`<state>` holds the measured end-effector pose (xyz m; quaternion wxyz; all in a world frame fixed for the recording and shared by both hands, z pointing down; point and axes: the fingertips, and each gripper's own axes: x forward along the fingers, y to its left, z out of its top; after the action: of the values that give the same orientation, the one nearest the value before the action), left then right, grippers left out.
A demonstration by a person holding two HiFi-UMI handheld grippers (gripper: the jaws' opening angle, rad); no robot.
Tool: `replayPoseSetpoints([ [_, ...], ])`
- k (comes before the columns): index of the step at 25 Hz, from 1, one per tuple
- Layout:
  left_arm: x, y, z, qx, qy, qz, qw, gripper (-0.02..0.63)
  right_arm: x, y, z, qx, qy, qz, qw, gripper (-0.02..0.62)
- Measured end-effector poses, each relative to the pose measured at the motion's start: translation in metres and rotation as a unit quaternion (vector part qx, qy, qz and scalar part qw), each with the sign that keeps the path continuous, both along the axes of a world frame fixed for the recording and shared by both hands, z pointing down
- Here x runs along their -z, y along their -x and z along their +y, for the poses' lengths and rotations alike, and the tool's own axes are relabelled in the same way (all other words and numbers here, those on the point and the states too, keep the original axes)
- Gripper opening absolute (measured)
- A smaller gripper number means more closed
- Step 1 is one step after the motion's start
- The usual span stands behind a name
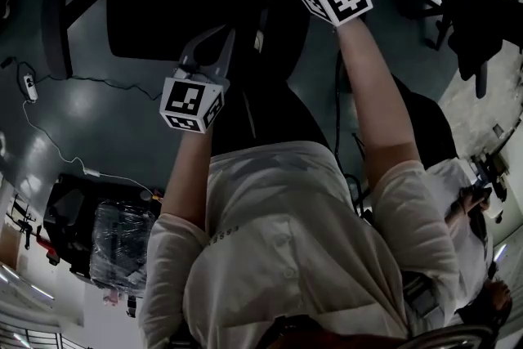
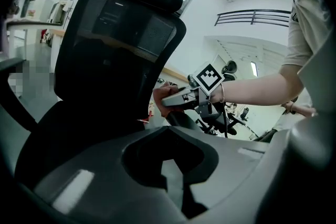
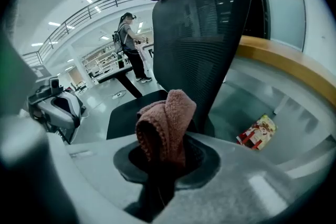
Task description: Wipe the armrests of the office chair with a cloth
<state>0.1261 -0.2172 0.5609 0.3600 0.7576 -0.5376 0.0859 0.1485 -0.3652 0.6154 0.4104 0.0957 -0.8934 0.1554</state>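
While we hold the pink cloth [image 3: 165,126] clenched in the fingers of our right gripper [image 3: 163,165], close to the backrest of the office chair [image 3: 205,23], our left gripper [image 2: 170,176] faces its seat, fingers closed together, empty.

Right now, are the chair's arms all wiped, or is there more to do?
Done: the cloth is picked up, pinched in the right gripper. In hand: it is held up beside one armrest; touching or not, I cannot tell. Probably left: wiping both, including the other armrest, which nothing is near. The left gripper is shut and empty.
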Motion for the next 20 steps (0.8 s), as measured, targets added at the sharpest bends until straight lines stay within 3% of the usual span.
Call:
replayPoseSetpoints([
  [6,-0.004,-0.009,-0.004,-0.008,0.007,0.002,0.9999,0.017,-0.009,-0.006,0.018,0.018,0.071,-0.006,0.997,0.052],
  [11,-0.006,-0.022,-0.008,-0.025,0.008,0.005,0.9996,0.017,-0.006,-0.025,0.015,-0.019,0.115,-0.028,0.993,0.052],
  [20,0.000,-0.036,-0.010,-0.051,0.003,0.003,0.9987,0.017,0.002,-0.063,0.016,-0.083,0.121,-0.050,0.988,0.052],
])
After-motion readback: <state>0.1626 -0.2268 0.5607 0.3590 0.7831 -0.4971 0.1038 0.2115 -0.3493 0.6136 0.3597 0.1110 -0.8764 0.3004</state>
